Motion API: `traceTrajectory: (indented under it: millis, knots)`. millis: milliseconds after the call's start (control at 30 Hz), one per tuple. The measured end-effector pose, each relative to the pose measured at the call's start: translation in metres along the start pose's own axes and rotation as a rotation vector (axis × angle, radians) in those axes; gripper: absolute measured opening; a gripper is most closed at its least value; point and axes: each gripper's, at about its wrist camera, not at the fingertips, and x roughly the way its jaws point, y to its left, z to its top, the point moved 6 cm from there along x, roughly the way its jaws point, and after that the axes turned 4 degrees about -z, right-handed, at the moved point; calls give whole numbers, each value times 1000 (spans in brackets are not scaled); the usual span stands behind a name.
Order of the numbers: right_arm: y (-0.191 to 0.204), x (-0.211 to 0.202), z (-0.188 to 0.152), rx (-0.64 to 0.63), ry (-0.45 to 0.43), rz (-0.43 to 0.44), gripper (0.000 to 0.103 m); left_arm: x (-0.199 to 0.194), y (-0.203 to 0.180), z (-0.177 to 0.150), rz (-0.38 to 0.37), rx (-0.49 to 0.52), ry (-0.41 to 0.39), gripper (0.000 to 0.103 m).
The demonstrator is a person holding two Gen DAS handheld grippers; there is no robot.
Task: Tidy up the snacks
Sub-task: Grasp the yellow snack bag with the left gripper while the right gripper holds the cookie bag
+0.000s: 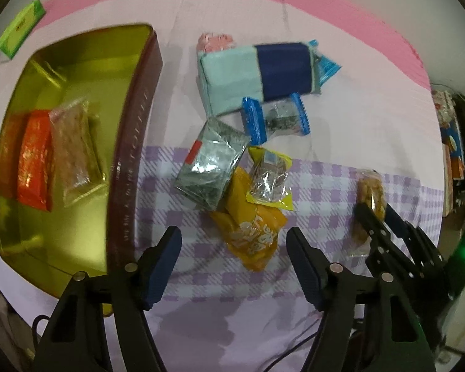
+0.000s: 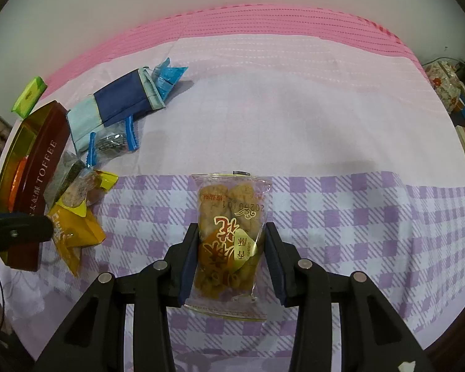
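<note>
Pink and lilac-checked cloth (image 2: 341, 142) is spread over the whole work surface, with a pale wall behind it. To the left of the left gripper (image 1: 234, 266) a gold-lined toffee tin (image 1: 133, 142) stands open; an orange-red packet (image 1: 35, 158) and a clear packet of brownish snack (image 1: 74, 152) are laid side by side inside it. A green packet (image 1: 18, 29) lies beyond the tin's far corner. The left gripper is pointed straight down with its jaws parted and nothing between them; a yellow packet (image 1: 254, 232) lies just ahead of its fingertips, under a heap of clear-wrapped snacks (image 1: 212, 167) and a large blue-and-teal pack (image 1: 257, 73). The right gripper (image 2: 231, 263) is clamped on a clear packet of golden fried snack (image 2: 229, 232), well right of the heap. Open cloth is left ahead and to the right of it, up to the pink far edge.
</note>
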Motion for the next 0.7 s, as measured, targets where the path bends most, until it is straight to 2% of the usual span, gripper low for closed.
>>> traceTrajectory:
  millis: [67, 333, 500, 700]
  knots:
    - [2, 0, 1, -3, 0, -1, 39, 4, -1, 3, -2, -13, 4, 64]
    - [1, 0, 1, 4, 2, 8, 40, 17, -11, 12, 18, -17, -4, 62]
    - [1, -1, 2, 4, 3, 12, 40, 30, -16, 11, 41, 17, 9, 52]
    - [1, -1, 2, 5, 2, 15, 40, 35, -23, 8, 63, 71, 3, 45]
